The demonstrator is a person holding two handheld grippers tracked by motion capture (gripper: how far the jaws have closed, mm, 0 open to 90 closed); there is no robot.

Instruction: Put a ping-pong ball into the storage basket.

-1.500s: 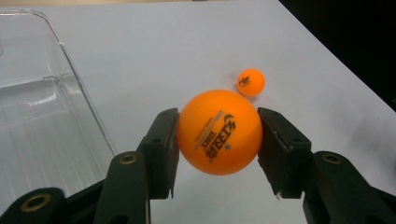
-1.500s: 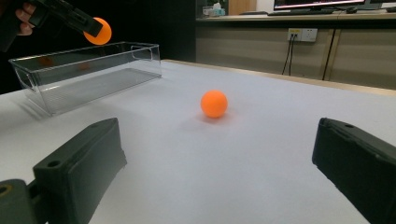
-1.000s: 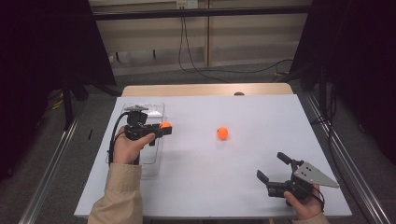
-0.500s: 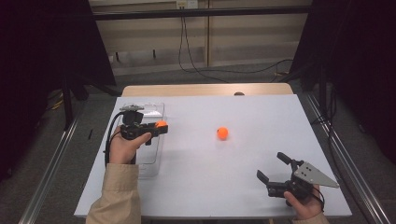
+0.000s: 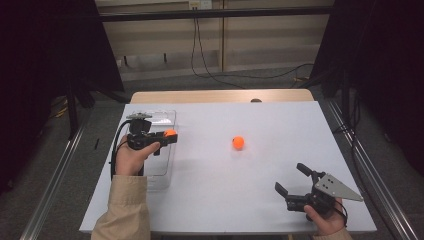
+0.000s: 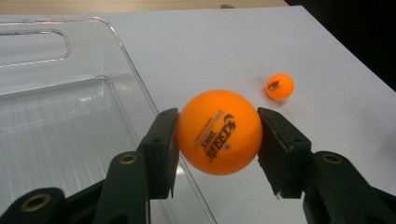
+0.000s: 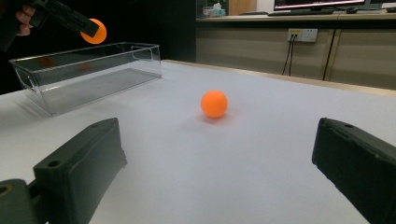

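High view: a person is sitting at a white table (image 5: 215, 200), holding a black two-jaw gripper in each hand. At the left of the table, the left gripper (image 5: 169, 135) is pinching an orange ball (image 5: 170, 133) between its jaws, holding it in the air above the right-hand edge of a clear plastic bin (image 5: 159, 120). From the left gripper view, the ball (image 6: 219, 132) is sitting squarely between both jaws, bearing dark printed lettering, with the bin's rim (image 6: 135, 84) passing just beneath it. A second orange ball (image 5: 238, 142) is lying on the bare tabletop near the middle — well apart from the bin and from both grippers. At the near right corner, the right gripper (image 5: 292, 179) is resting low by the table's edge, its jaws spread wide and holding nothing — a grey three-cornered plate is sitting on top of it. From the right gripper view, the loose ball (image 7: 214, 103) is lying ahead between the spread jaws.
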